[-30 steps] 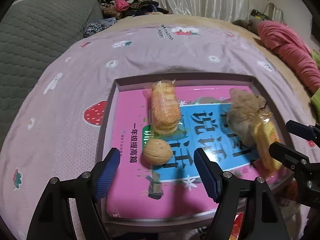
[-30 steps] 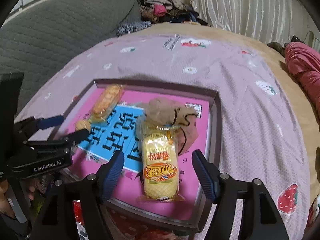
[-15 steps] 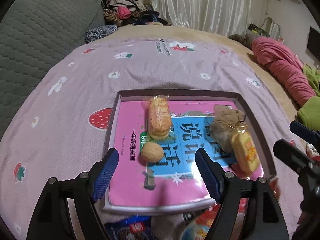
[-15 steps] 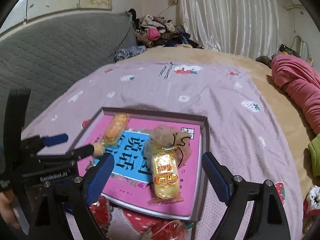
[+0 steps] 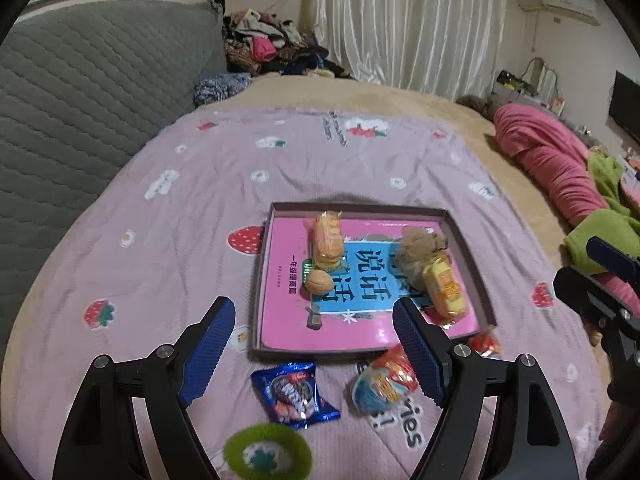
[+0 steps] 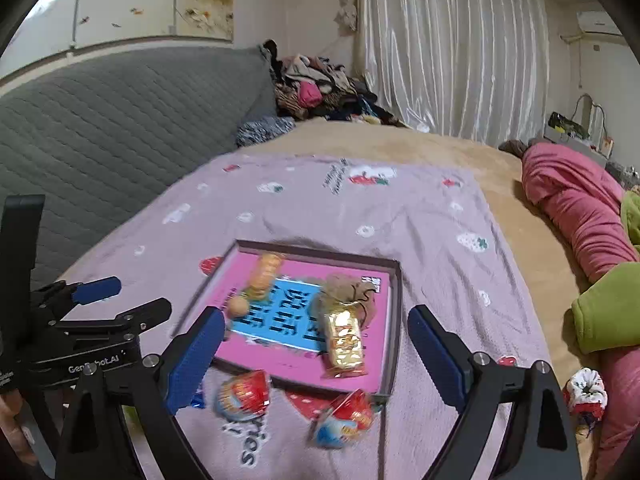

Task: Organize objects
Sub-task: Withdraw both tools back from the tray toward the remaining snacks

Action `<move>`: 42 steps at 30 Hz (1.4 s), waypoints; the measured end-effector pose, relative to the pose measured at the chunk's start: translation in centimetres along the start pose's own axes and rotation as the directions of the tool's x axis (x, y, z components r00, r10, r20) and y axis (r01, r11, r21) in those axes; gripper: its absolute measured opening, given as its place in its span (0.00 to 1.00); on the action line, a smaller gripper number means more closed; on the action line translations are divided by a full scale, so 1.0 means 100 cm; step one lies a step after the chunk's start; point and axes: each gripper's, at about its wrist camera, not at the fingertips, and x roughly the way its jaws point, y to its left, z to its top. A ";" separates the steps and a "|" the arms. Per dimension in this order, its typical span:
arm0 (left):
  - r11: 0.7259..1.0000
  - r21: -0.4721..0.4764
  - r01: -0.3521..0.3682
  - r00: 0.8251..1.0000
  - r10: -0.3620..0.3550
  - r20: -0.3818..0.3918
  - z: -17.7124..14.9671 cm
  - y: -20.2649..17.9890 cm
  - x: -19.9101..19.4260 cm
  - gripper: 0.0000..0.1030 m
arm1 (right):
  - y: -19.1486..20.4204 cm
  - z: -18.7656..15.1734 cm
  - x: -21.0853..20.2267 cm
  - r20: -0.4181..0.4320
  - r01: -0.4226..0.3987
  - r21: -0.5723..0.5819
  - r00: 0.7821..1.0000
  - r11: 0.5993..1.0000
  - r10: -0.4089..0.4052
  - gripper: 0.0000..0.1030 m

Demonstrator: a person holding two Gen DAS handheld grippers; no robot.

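Observation:
A shallow tray [image 5: 468, 248] lined with a pink and blue book lies on the purple strawberry blanket. In it are an orange biscuit pack [image 5: 328, 240], a walnut [image 5: 319, 282], a brown pouch [image 5: 420, 250] and a yellow wafer pack [image 5: 446, 288]. In front of the tray lie a blue snack packet [image 5: 294, 394], a red and blue packet [image 5: 384, 380] and a small red packet [image 5: 484, 344]. My left gripper [image 5: 312, 308] hangs open and empty above the tray's near edge. My right gripper [image 6: 316, 314] is high over the tray [image 6: 394, 320], its jaws opening with nothing between them.
A green round object [image 5: 266, 454] lies close under the left gripper. A grey quilted backrest [image 5: 80, 100] runs along the left, with a clothes pile [image 5: 264, 48] behind. Pink bedding [image 5: 552, 152] and a green cloth [image 5: 600, 232] lie at the right. A small white pouch [image 6: 584, 388] sits at the bed's right edge.
Both grippers have risen and drawn back from the tray. The right jaws have spread wider, away from the yellow wafer pack. Loose packets in front of the tray have come into view.

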 end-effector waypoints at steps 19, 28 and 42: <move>0.999 -0.006 -0.036 0.997 0.036 0.069 -0.030 0.006 -0.121 0.80 | 0.015 -0.016 -0.115 0.117 -0.016 0.020 0.993 1.000 0.014 0.92; 1.000 -0.006 -0.022 0.998 0.022 0.064 -0.051 0.000 -0.138 0.80 | 0.015 -0.038 -0.138 0.114 -0.003 0.025 0.994 1.000 0.000 0.92; 0.999 0.025 -0.044 0.998 0.043 0.046 -0.080 -0.012 -0.154 0.80 | 0.012 -0.069 -0.149 0.078 0.016 0.020 0.997 1.000 -0.017 0.92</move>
